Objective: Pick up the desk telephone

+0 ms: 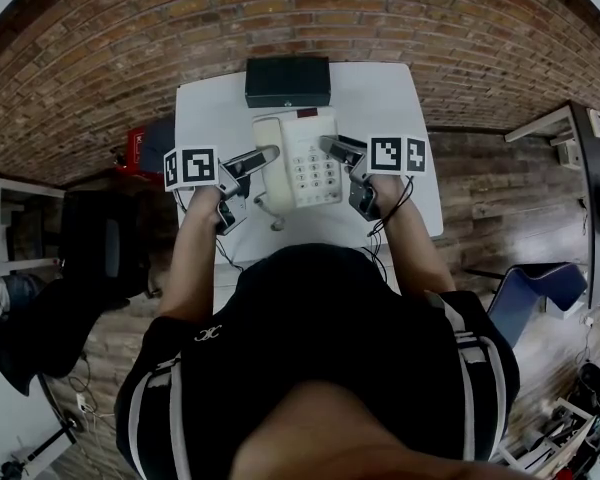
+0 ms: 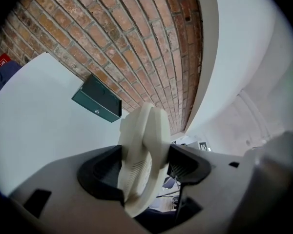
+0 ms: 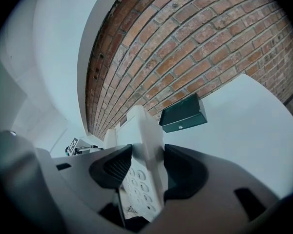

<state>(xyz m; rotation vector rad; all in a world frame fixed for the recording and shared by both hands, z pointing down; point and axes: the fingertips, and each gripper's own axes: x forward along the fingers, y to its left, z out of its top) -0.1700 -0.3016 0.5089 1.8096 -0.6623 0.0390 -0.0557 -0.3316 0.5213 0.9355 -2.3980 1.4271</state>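
As both pairs of tongs are already clenched, I take the step in hand to be the lift itself. At the left, my left tongs [image 2: 145, 168] are closed across the cream handset [image 2: 142, 147], which lies along the left side of the cream plastic desk telephone [image 1: 305, 166]. The telephone sits in the middle of the white bench [image 1: 400, 108], just on the near side of a dark green rectangular box [image 1: 288, 81] at the far edge. At the right, my right tongs [image 3: 144, 172] pinch the thin right edge of the telephone's base, beside the keypad [image 3: 136, 185].

I cannot tell whether the base has cleared the bench yet.

To do this well, I would raise both hands together at the same rate. The left grip is on the handset alone, so I judge it would come off its cradle if the left side led. The right hold is on a narrow rim and looks easy to lose, so I would keep that side level, not twist it, and go slowly. I would also keep the telephone from drifting towards the far box.
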